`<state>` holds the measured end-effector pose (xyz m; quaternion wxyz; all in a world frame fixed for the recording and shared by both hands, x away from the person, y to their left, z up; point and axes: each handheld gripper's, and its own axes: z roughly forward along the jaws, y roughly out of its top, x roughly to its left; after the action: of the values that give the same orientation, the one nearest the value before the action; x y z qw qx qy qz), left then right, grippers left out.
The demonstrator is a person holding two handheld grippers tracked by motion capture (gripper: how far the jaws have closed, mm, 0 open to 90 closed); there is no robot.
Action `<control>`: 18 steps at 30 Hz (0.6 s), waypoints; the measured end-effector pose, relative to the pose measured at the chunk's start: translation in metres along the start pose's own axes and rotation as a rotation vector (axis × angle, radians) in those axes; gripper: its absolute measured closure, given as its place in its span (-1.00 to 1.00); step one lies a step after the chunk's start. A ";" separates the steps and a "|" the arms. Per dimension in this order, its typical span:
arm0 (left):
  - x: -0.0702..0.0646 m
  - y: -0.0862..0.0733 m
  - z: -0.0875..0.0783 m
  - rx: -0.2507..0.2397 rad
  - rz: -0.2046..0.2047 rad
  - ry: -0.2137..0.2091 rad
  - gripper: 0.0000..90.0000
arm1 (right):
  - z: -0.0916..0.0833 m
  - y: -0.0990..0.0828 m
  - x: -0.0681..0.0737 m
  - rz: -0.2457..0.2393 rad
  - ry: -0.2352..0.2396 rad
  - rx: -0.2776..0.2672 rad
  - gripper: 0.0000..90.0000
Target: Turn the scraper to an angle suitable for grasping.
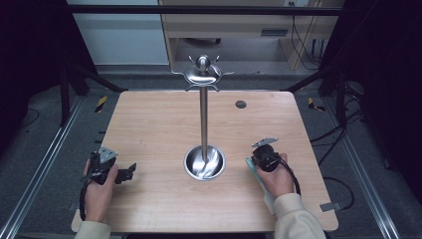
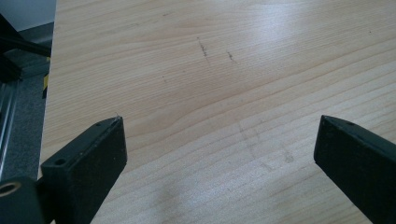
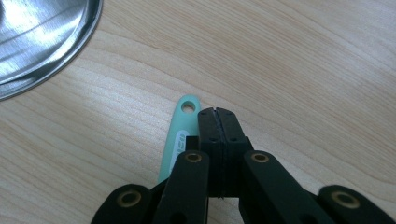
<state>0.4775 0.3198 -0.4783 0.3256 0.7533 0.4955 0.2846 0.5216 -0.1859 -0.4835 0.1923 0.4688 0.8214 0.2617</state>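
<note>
A tall steel stand point(image 1: 203, 114) with hooks round its top rises from a round steel dish base point(image 1: 204, 163) at mid-table; the dish rim point(image 3: 42, 37) also fills the top left corner of the right gripper view. A mint-green utensil handle point(image 3: 180, 135) with a hanging hole lies flat on the wood. My right gripper point(image 3: 217, 112) is shut just beside and above it, its jaws pressed together with the handle outside them. From above, the handle point(image 1: 250, 165) lies partly under my right gripper point(image 1: 255, 159) and hand. My left gripper point(image 2: 219, 135) stands open over bare wood, at the table's left front point(image 1: 130, 171).
The wooden table point(image 1: 159, 119) has a dark round grommet point(image 1: 241, 104) at its back right. Metal frame rails run along both sides on the floor. A cabinet and cables stand behind the table.
</note>
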 end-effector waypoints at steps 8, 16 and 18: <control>0.000 0.000 0.000 0.006 0.003 -0.001 -0.95 | 0.002 0.000 0.002 -0.010 0.010 0.015 1.00; 0.000 0.000 -0.001 -0.001 -0.001 0.006 -0.95 | 0.001 0.000 0.020 -0.063 0.106 0.027 1.00; 0.001 0.000 -0.002 -0.005 -0.002 0.007 -0.95 | -0.001 0.000 0.026 -0.090 0.119 0.039 1.00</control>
<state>0.4767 0.3207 -0.4771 0.3260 0.7511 0.4966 0.2879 0.5081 -0.1632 -0.4844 0.1458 0.4187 0.8565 0.2642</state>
